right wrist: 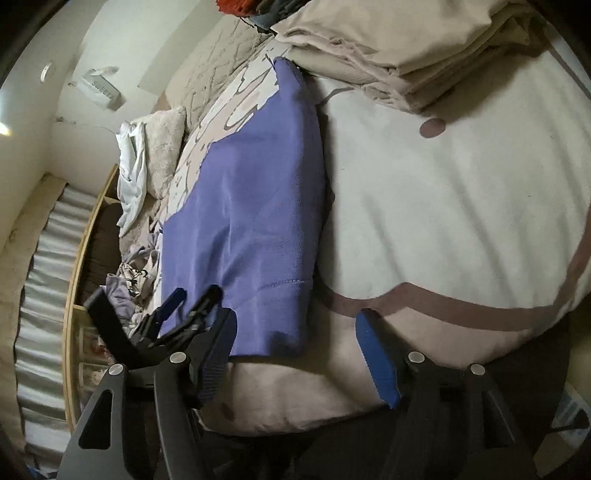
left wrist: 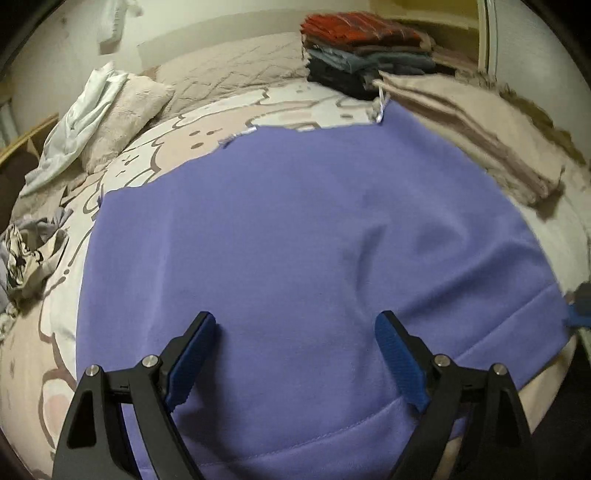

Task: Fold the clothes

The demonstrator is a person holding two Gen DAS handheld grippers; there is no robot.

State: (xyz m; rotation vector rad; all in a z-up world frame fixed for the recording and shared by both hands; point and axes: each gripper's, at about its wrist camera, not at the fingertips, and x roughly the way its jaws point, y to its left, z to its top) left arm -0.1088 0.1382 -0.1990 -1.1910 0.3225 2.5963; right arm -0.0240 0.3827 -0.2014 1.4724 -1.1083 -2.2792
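A purple garment lies flat on the bed, near its front edge, with the left gripper spread wide above its hem and the right gripper released beside its right edge.

At the right edge of the left wrist view, a dark blue shape is blurred and cut off, too smeared to tell what it is. The stack of folded clothes is clipped by the top edge of the right wrist view. The purple garment runs under the frame's bottom edge, its near hem partly hidden behind the left gripper.
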